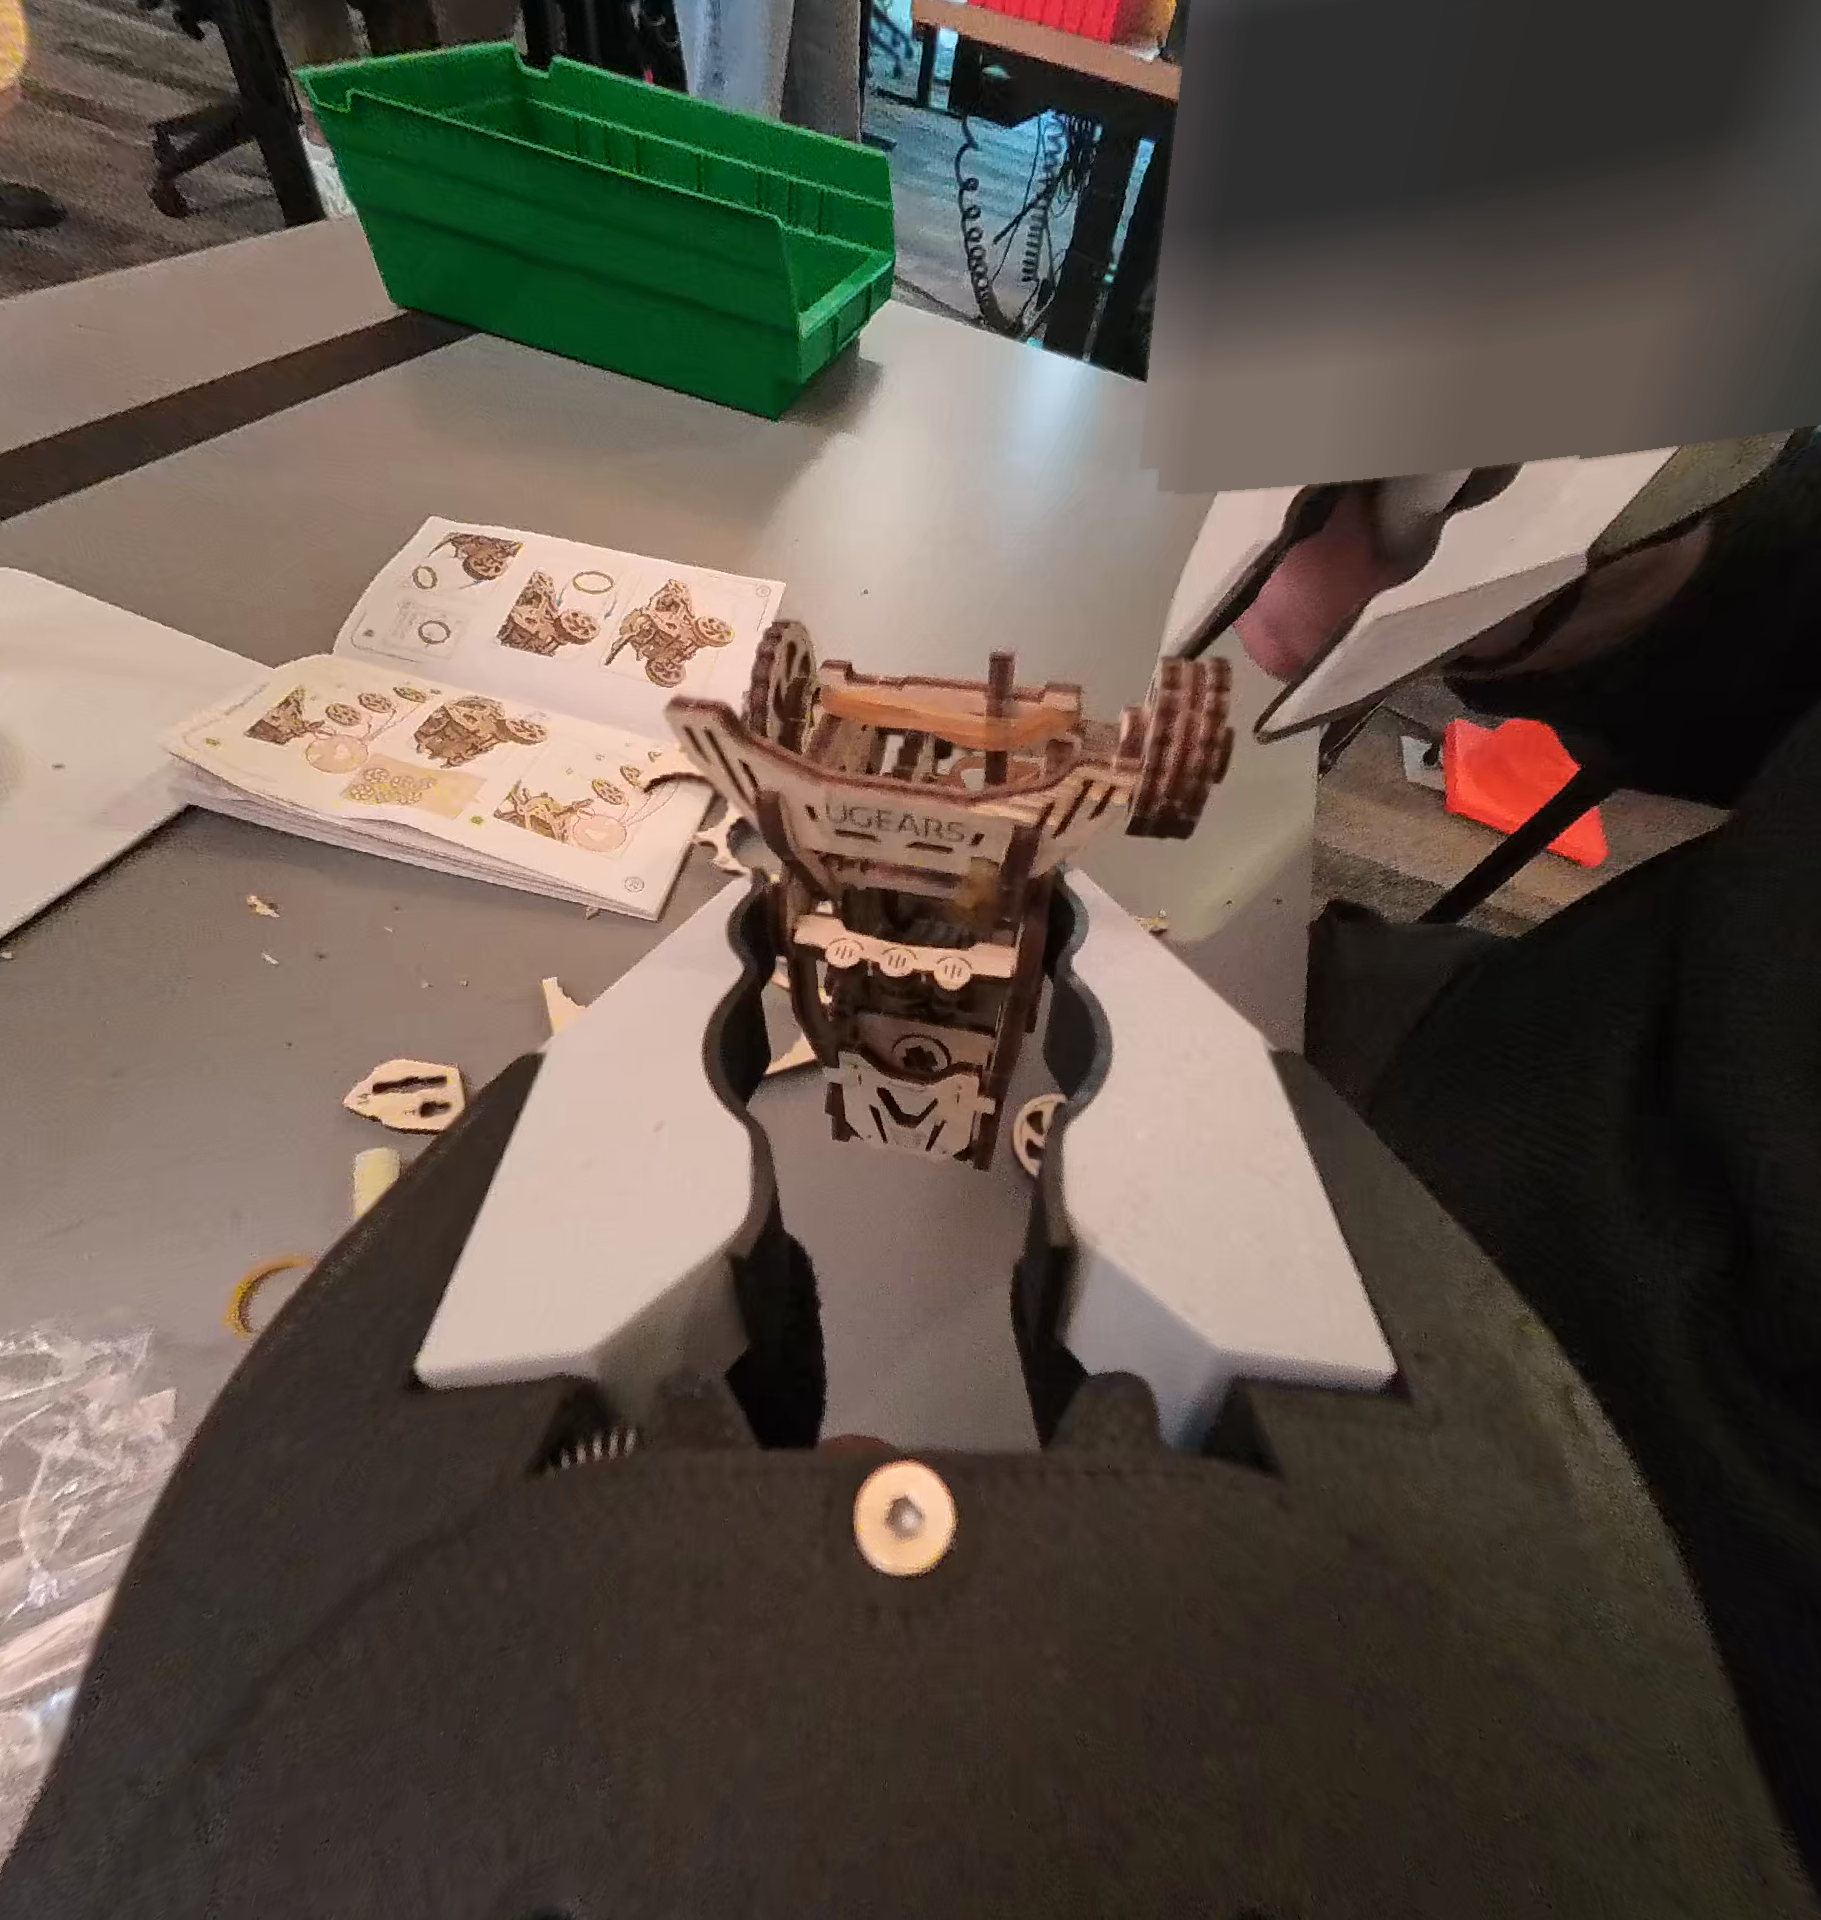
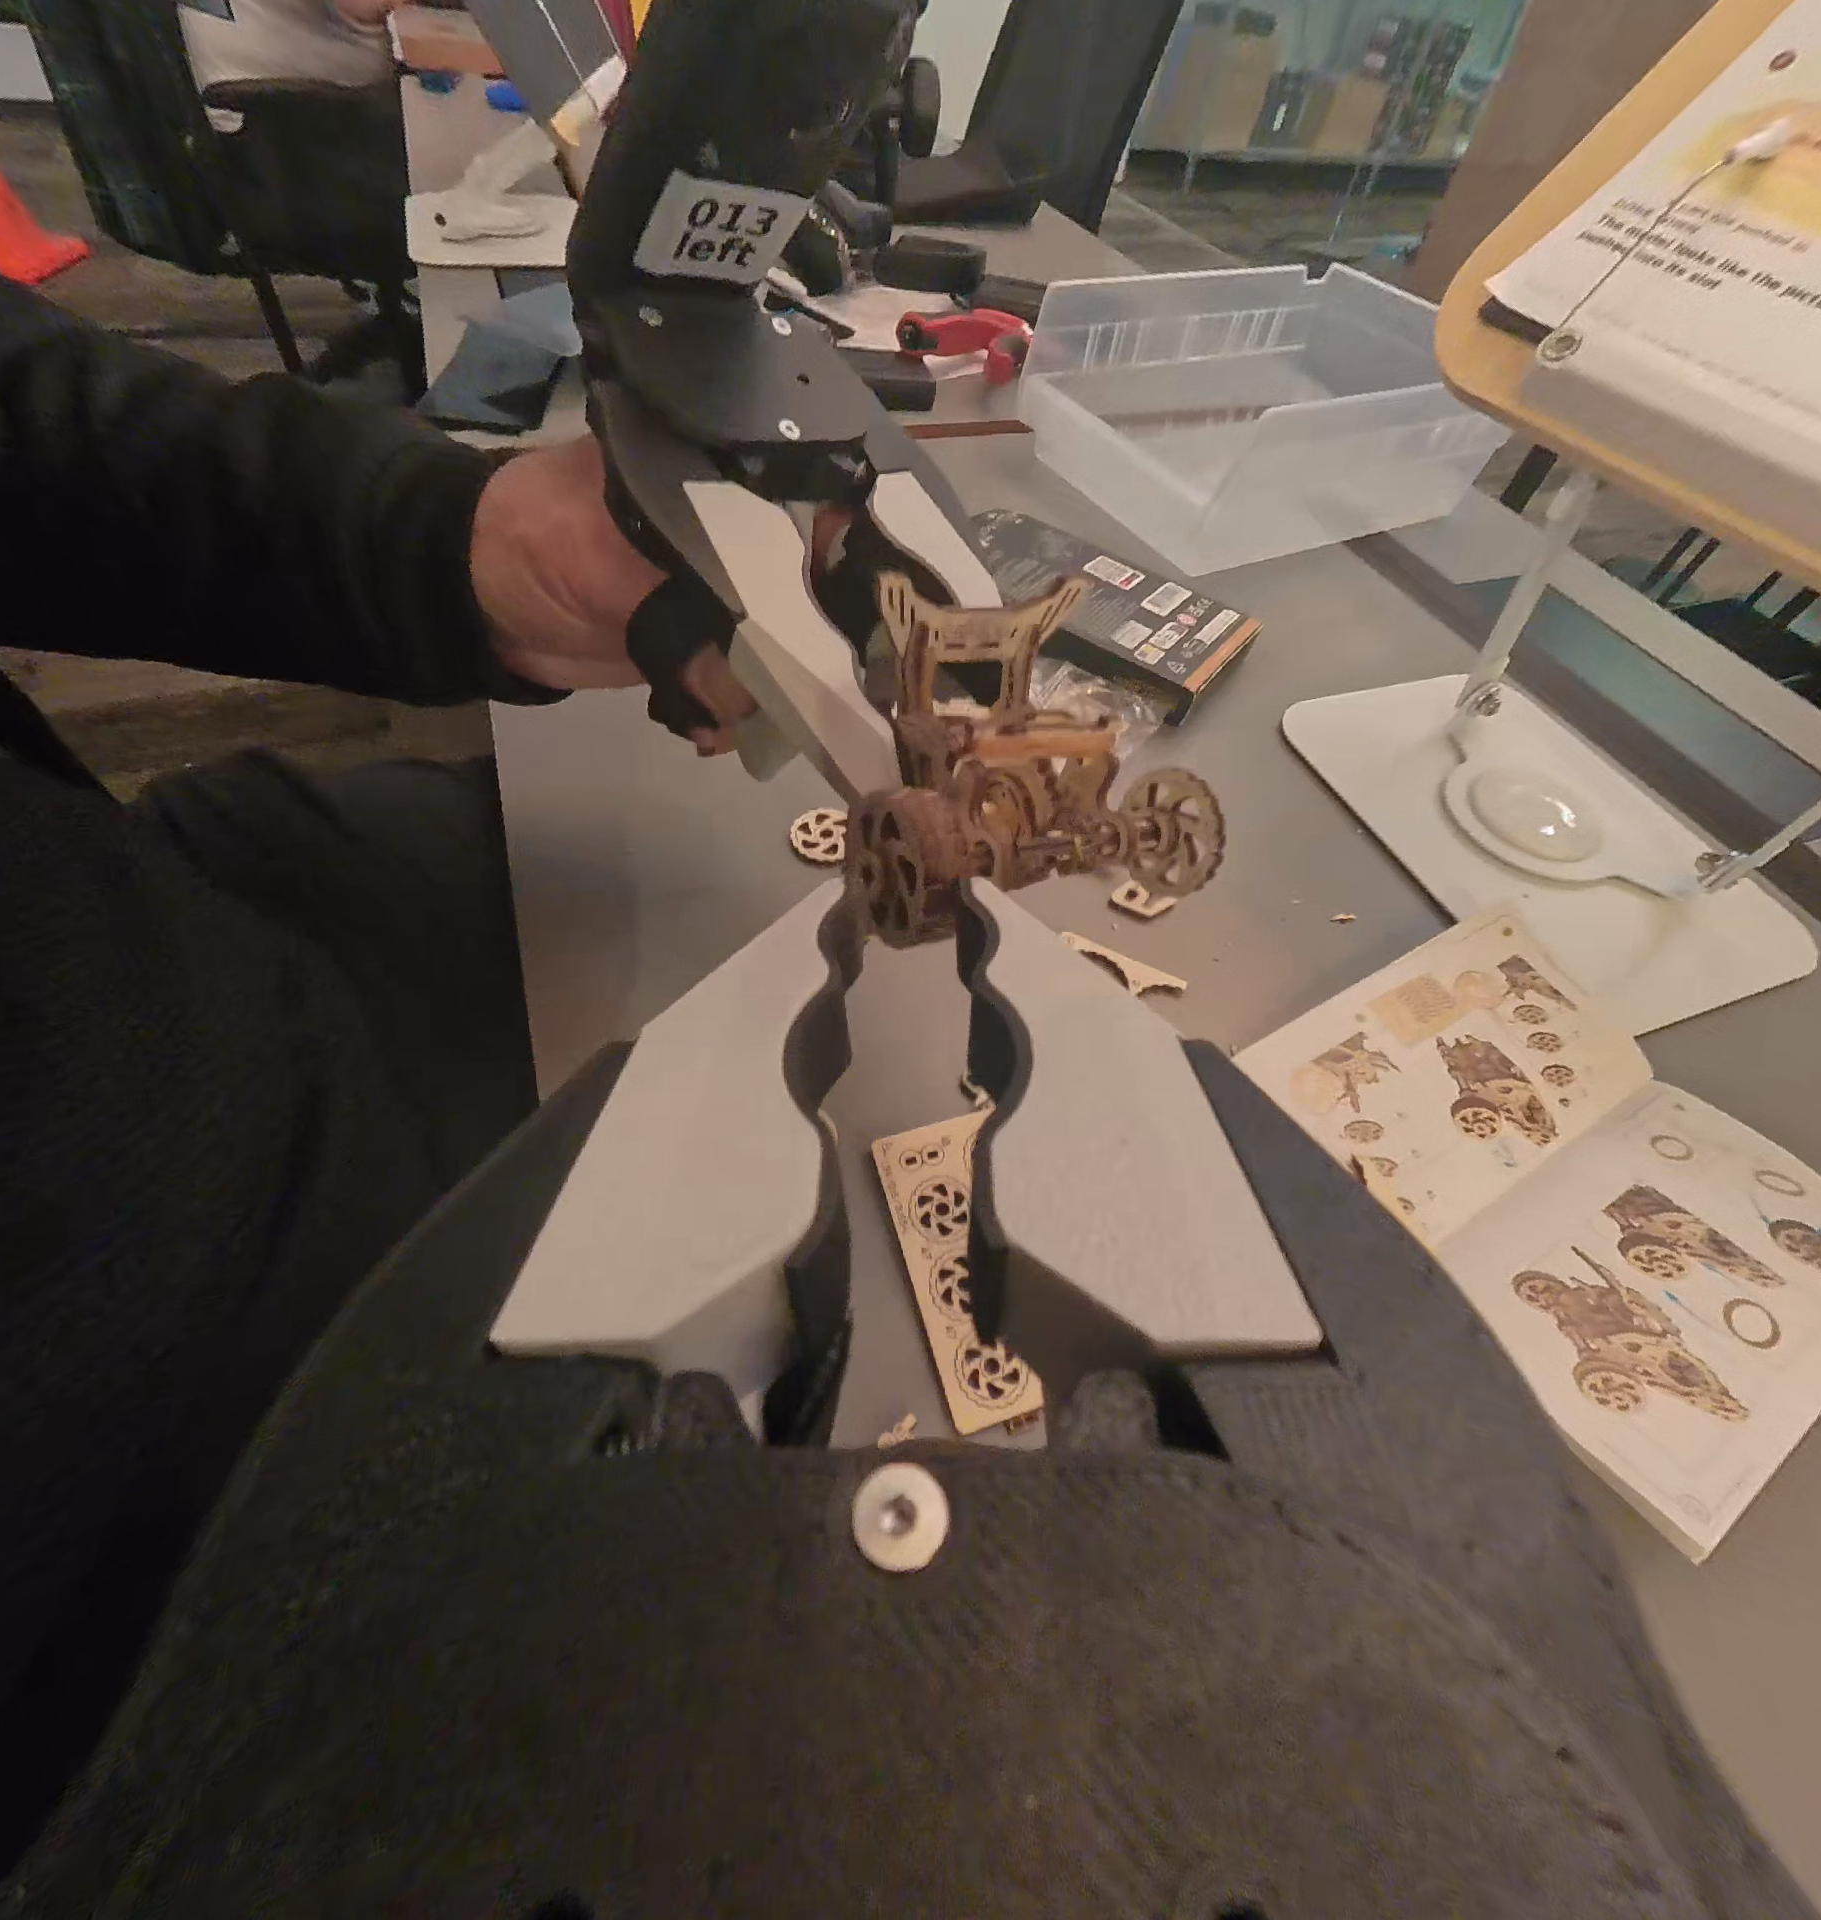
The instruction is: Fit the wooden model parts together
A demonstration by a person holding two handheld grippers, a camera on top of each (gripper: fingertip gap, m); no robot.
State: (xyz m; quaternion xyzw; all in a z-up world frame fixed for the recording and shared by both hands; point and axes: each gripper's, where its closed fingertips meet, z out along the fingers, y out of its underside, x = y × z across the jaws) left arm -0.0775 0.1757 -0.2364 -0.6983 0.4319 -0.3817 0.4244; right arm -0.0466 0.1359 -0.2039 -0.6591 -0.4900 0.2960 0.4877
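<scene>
Grey table [image 1: 937,488] strewn with wooden offcuts [image 1: 407,1093], office beyond.

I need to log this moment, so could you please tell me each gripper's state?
Left gripper: closed on the wooden model.
Right gripper: closed on the model's wheel.

My left gripper [image 1: 901,935] has matt grey plastic fingers [image 1: 615,1164] on a black, finely ribbed printed body, with one shiny metal screw [image 1: 904,1519]. The wooden model [image 1: 927,883] is pale laser-cut plywood with dark scorched edges (a tan rubber band [image 1: 937,712] is stretched across it). The booklet [image 1: 470,727] is smooth printed paper. The table [image 1: 262,1039] looks matt grey. The green bin [image 1: 615,218] is glossy plastic, the clear bin [image 2: 1249,405] frosted plastic.
</scene>
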